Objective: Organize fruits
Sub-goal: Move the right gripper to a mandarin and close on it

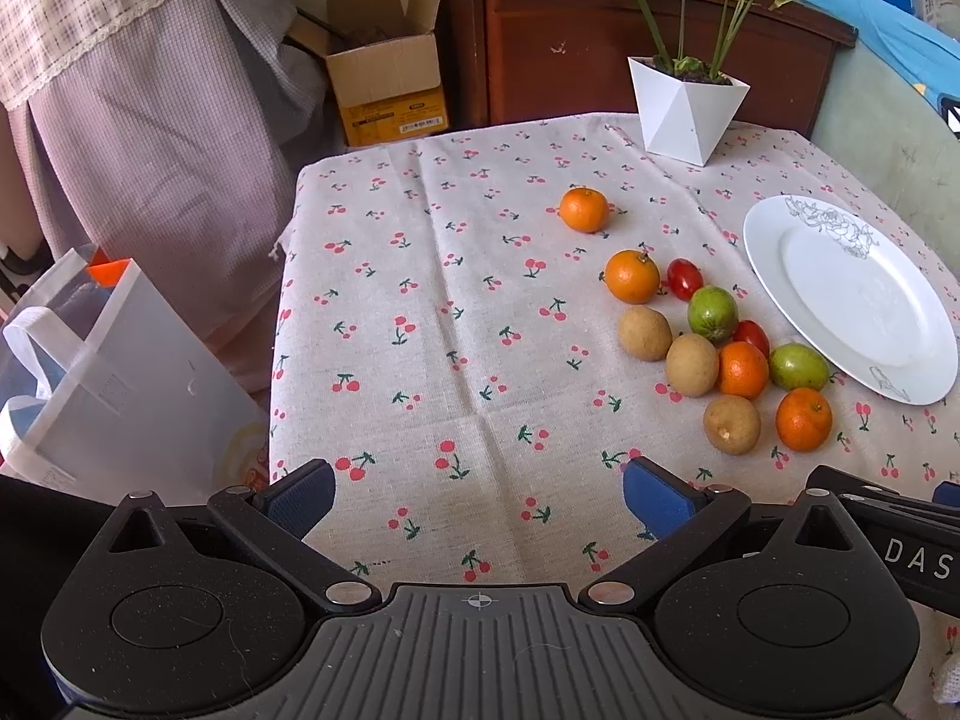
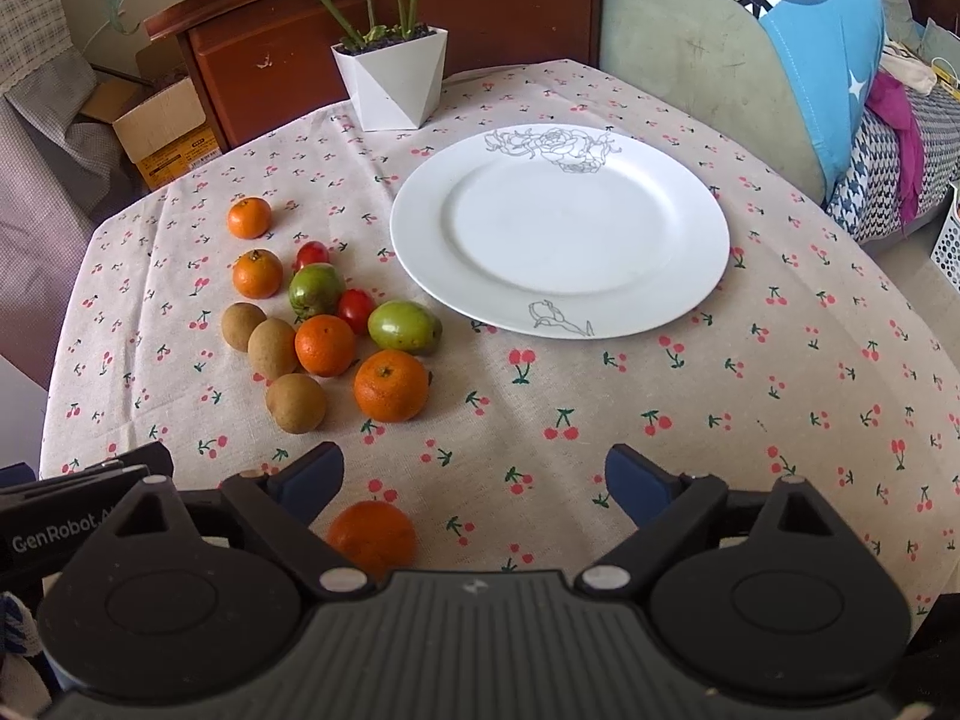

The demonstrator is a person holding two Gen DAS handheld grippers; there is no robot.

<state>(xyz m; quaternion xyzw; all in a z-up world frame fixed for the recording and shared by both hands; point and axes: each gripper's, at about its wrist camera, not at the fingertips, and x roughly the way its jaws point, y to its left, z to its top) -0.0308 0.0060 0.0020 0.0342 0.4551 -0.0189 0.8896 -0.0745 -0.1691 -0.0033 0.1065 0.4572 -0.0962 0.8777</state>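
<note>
Left gripper: jaws wide, nothing between them, over bare cloth.
Fruit pile: loose on the tablecloth, left of the plate.
Plate: 0 fruits on it (all sorting remains, I'd say).
Right gripper: jaws wide, nothing gripped, 1 orange beneath.

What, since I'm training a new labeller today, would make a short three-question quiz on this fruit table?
1. True or false: the plate already holds fruit.
2. How many green fruits lie on the cloth? A one, B two, C four.
3. What white thing stands beyond the plate, at the table's far edge?
Key: 1 false; 2 B; 3 the plant pot.
</note>
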